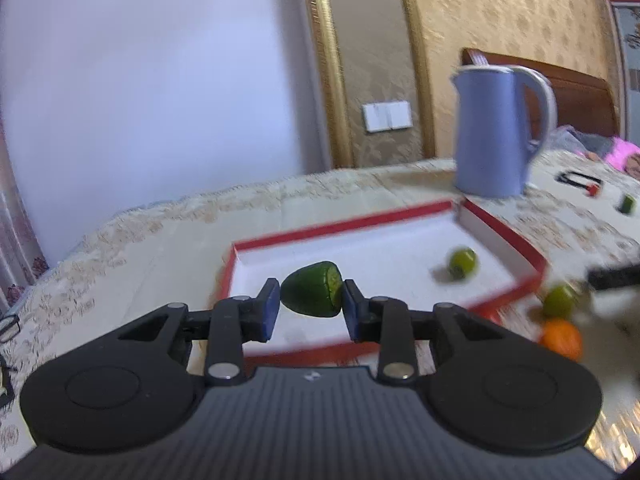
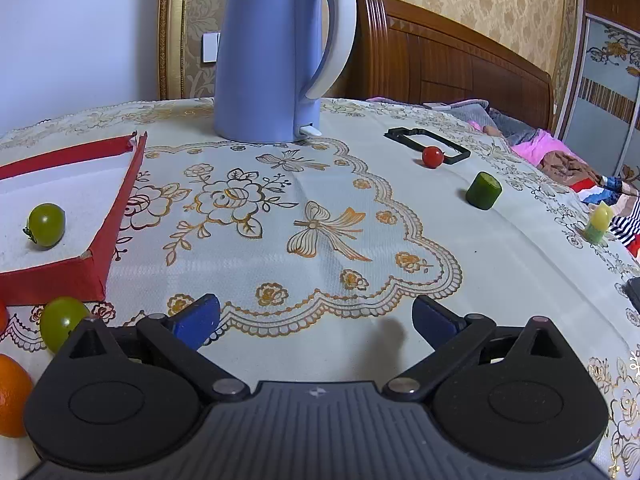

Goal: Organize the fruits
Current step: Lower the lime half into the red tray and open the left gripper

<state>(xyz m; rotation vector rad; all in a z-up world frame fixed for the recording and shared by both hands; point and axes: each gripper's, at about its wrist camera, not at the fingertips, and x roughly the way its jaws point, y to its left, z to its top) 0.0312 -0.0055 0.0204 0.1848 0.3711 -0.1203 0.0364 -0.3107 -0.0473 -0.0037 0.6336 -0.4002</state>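
Observation:
My left gripper [image 1: 307,304] is shut on a dark green cucumber end piece [image 1: 312,288] and holds it above the near part of the red-rimmed white tray [image 1: 400,216]. A green tomato [image 1: 462,263] lies in the tray; it also shows in the right wrist view [image 2: 46,225]. My right gripper [image 2: 316,320] is open and empty above the tablecloth. Outside the tray lie a green tomato [image 2: 62,322], an orange [image 2: 12,396], a red cherry tomato [image 2: 433,157], a cucumber chunk [image 2: 483,191] and a yellow-green piece [image 2: 598,222].
A blue electric kettle [image 2: 272,52] stands behind the tray [image 2: 116,216]. A black rectangular frame [image 2: 424,140] lies by the red tomato. A dark object [image 2: 632,290] sits at the table's right edge. A bed with clothes is beyond the table.

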